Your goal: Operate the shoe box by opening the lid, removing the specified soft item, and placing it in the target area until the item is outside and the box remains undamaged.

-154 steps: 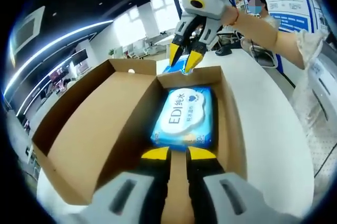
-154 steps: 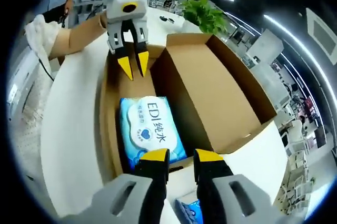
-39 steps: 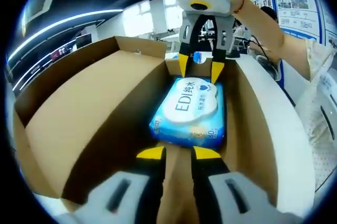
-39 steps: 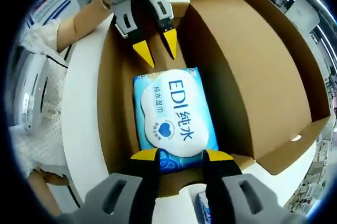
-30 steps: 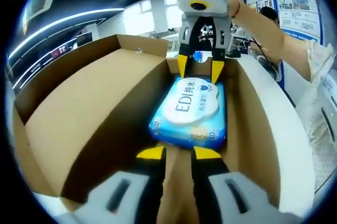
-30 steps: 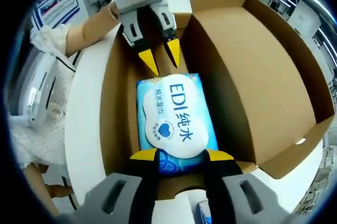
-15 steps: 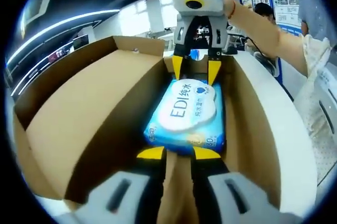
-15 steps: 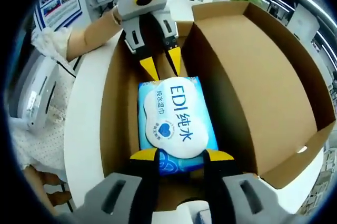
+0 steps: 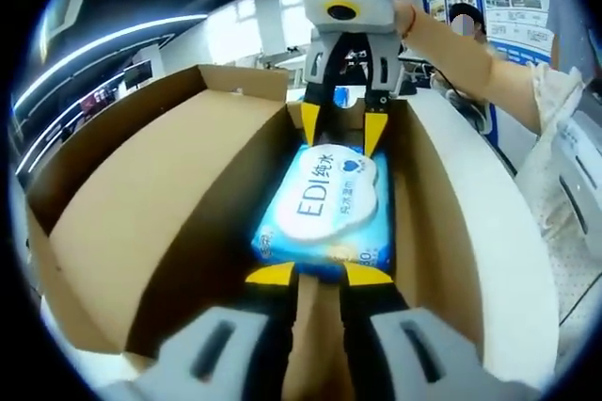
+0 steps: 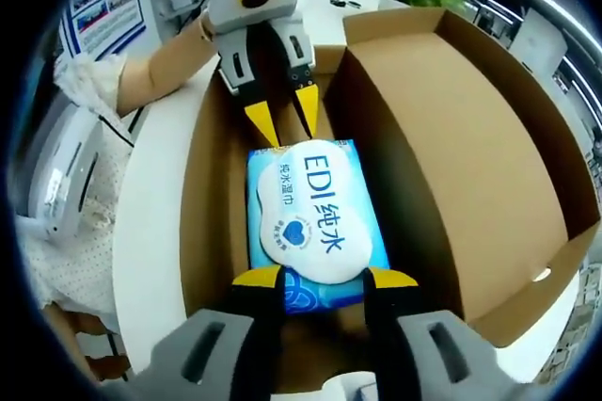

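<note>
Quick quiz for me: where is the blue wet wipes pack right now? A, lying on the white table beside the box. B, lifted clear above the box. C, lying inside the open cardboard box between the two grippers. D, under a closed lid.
C: the wet wipes pack lies on the floor of the open cardboard box, with the right gripper at one end and the left gripper at the other.

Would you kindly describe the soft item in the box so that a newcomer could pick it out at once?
Start at the open cardboard shoe box on the white table, its lid folded back to one side. Flat on the box floor lies the wet-wipes pack, between the left gripper and the right gripper at its two ends. It is the box's one blue thing, with a white cloud-shaped label reading EDI.
</note>
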Demonstrator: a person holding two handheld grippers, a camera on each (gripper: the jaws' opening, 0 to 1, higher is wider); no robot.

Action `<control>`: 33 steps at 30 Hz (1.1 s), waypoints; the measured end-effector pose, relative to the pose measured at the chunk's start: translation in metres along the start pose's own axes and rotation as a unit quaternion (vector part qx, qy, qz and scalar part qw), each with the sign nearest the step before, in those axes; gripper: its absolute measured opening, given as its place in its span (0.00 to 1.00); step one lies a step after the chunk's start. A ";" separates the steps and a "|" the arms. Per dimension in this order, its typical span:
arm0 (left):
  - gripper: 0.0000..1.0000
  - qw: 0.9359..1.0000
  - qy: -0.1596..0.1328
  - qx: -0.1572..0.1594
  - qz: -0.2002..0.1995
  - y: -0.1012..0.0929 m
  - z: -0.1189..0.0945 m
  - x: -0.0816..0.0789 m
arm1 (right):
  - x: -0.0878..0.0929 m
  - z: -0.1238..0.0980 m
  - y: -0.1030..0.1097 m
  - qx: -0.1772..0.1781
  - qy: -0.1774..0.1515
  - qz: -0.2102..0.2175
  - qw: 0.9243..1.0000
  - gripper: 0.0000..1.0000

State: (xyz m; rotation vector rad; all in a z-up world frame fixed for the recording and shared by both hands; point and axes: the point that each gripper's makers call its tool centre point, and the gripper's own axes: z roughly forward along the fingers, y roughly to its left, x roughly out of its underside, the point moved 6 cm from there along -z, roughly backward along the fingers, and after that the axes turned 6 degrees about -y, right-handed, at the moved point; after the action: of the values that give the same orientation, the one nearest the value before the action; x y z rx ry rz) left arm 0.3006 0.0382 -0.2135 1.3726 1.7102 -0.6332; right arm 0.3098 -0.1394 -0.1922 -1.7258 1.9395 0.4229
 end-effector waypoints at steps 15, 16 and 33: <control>0.18 1.000 0.023 -0.001 0.020 -0.004 -0.005 0.003 | -0.010 -0.006 0.004 0.003 -0.008 -0.066 0.998 0.62; 0.18 1.000 0.023 -0.001 0.021 -0.004 -0.005 0.003 | -0.013 -0.007 0.005 0.002 -0.012 -0.068 0.998 0.63; 0.17 0.999 0.030 0.002 0.023 -0.003 0.001 0.004 | -0.043 0.036 0.010 -0.043 0.099 -0.149 0.983 0.70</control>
State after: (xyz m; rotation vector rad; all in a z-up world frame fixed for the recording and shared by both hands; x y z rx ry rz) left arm 0.2983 0.0387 -0.2172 1.4424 1.7206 -0.5755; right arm 0.3084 -0.0825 -0.1990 -2.1452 1.7729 0.2352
